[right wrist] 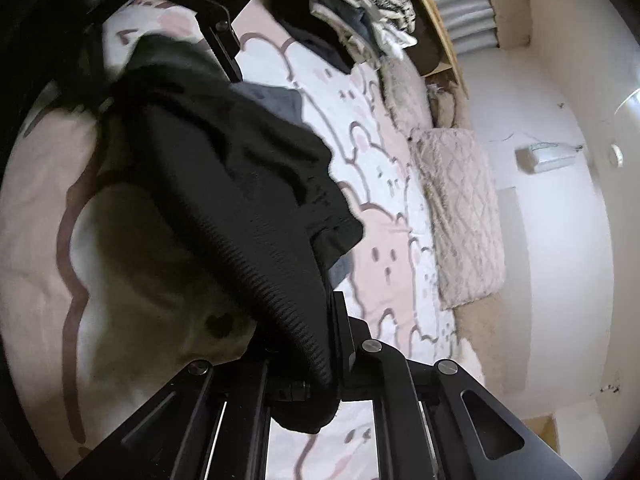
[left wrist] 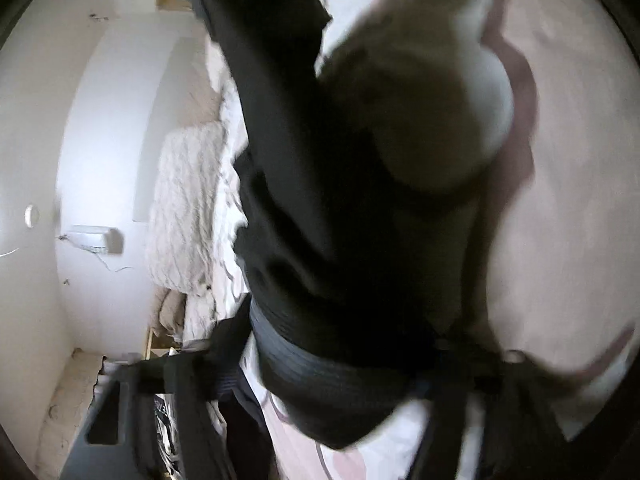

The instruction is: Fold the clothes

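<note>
A black knit garment (left wrist: 320, 208) hangs stretched in the air between my two grippers, above a bed with a pink and white cartoon sheet (left wrist: 568, 160). My left gripper (left wrist: 340, 384) is shut on one ribbed end of it; the fingers are mostly hidden by cloth. In the right wrist view the same black garment (right wrist: 240, 184) runs from my right gripper (right wrist: 316, 364), shut on its ribbed hem, up to the other gripper (right wrist: 200, 28) at the top left. The view is blurred by motion.
A pile of other clothes (right wrist: 360, 12) lies at the bed's far end by a wooden shelf (right wrist: 440, 32). A fluffy cream pillow (right wrist: 460, 216) lies along the white wall (right wrist: 560, 260). A folded grey item (right wrist: 276, 100) lies on the sheet.
</note>
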